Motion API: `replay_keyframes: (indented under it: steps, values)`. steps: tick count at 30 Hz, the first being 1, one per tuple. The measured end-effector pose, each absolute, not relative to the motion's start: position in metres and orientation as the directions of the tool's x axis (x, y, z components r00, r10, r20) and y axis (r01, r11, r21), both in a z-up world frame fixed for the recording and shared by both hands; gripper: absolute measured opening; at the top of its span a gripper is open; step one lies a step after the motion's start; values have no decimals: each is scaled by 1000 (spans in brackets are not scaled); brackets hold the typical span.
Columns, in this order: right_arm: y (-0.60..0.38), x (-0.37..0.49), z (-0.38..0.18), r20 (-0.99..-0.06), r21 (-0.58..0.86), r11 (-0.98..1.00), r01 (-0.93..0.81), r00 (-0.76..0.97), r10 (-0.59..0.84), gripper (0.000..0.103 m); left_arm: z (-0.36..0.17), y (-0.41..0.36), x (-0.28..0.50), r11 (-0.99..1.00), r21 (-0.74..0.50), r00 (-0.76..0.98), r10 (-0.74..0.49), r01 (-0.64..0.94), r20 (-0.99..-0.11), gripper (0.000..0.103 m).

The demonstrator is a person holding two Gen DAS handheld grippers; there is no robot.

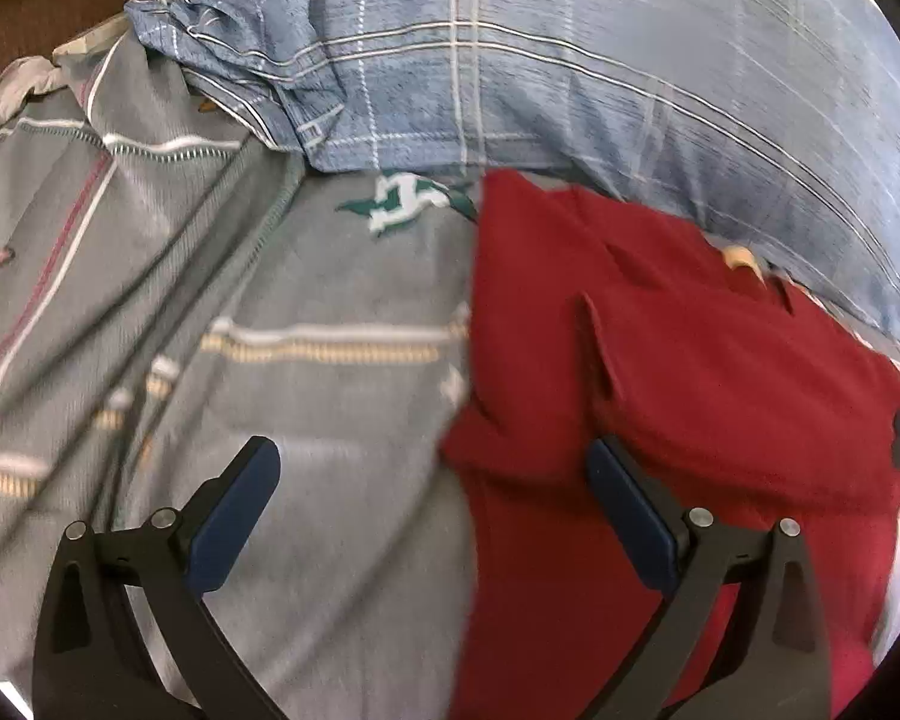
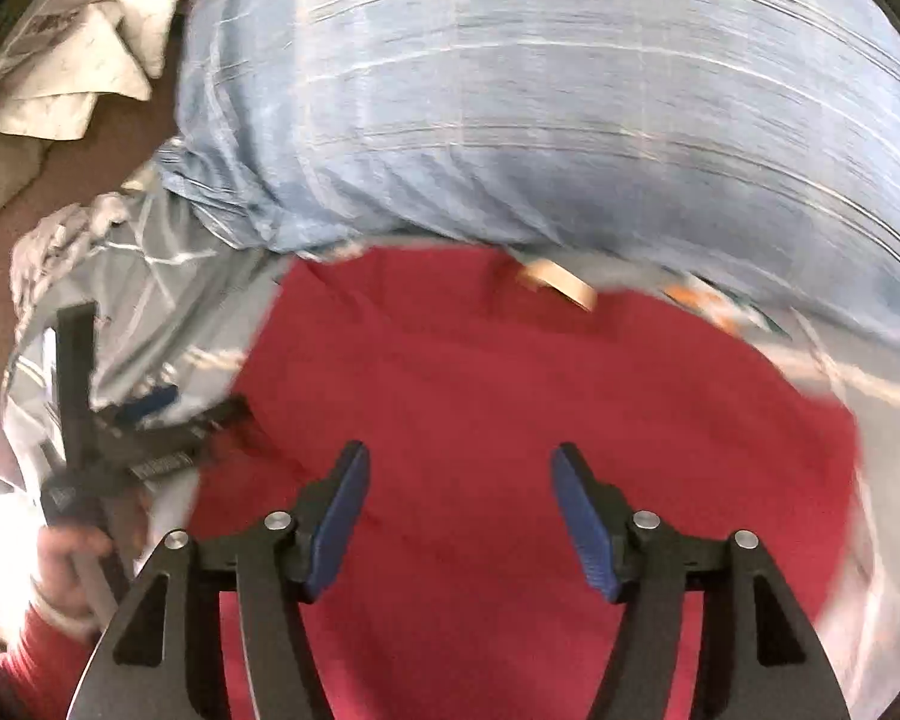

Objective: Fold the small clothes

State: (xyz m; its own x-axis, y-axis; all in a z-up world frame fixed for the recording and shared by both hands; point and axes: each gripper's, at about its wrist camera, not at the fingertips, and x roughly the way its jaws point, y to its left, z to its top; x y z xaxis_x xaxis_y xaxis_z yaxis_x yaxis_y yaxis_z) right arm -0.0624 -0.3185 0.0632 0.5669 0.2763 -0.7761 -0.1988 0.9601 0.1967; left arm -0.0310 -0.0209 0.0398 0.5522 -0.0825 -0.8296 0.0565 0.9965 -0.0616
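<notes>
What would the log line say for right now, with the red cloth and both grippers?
left gripper: open, empty | right gripper: open, empty, above red cloth | cloth: on grey sheet, beside blue pillow

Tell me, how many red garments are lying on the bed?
1. A single red garment lies on the grey bedsheet, just below the blue plaid pillow. More clothes may lie outside these views.

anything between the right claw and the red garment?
Nothing visible. The right claw is open right over the red garment, with only bare red cloth between and ahead of its fingers. The blue pillow lies past the garment's far edge, and the left claw is off to the left side.
</notes>
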Motion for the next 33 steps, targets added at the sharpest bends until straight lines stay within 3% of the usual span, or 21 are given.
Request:
replay_keyframes:
  steps: [6, 13, 27, 29, 31, 32, 33]
  values:
    - [-356, -118, 32, -838, 161, 982, -99, 511, 189, 65, 45, -32, -62, 994, -67, 534, -105, 90, -839, 102]
    - [-383, -175, 22, -837, 184, 982, -32, 518, 174, 66, 58, -36, -95, 991, -22, 554, -91, 130, -828, 102]
    - [-406, -179, 10, -804, 202, 973, 111, 586, 100, 66, 47, -37, -154, 986, -27, 514, -109, 165, -851, 102]
    - [-407, -171, 13, -792, 204, 973, 105, 602, 101, 59, 46, -37, -158, 986, -27, 510, -109, 166, -853, 102]
    - [-406, -161, 13, -789, 181, 978, 102, 609, 83, 26, 45, -36, -160, 986, -24, 509, -106, 165, -854, 102]
    - [-405, -158, 12, -786, 172, 979, 107, 614, 72, 21, 44, -34, -162, 986, -24, 507, -106, 165, -855, 102]
    - [-406, -156, 13, -782, 171, 980, 101, 620, 73, 9, 45, -33, -162, 986, -25, 506, -107, 165, -856, 102]
